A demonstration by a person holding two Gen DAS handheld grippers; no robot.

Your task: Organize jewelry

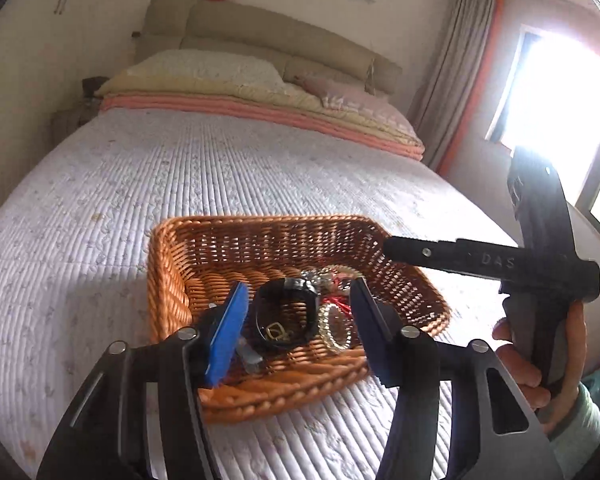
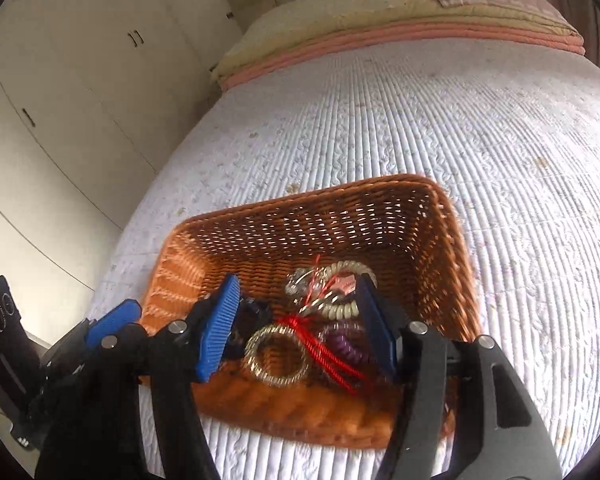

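A brown wicker basket (image 1: pixel 172 280) lies on a bed with a white quilted cover (image 1: pixel 100 184). The jewelry is inside the basket, all at the near end of it. From the left wrist view, the left gripper (image 1: pixel 300 332) hangs just above the near rim with its two blue pads wide apart, and it holds nothing. Between the pads I can see a black watch (image 1: pixel 286 316) with a gold buckle and beside it a clear spiral ring (image 1: pixel 334 330). The right gripper (image 2: pixel 296 324) also stands over the near end of the basket, wide open and empty. Below it lie the clear spiral ring, a red cord (image 2: pixel 328 350), a purple spiral band (image 2: pixel 346 342), a cream spiral band (image 2: pixel 346 308) and some small silver pieces (image 2: pixel 300 284). At the head of the bed are folded blankets (image 1: pixel 260 100) and pillows (image 1: pixel 204 68)
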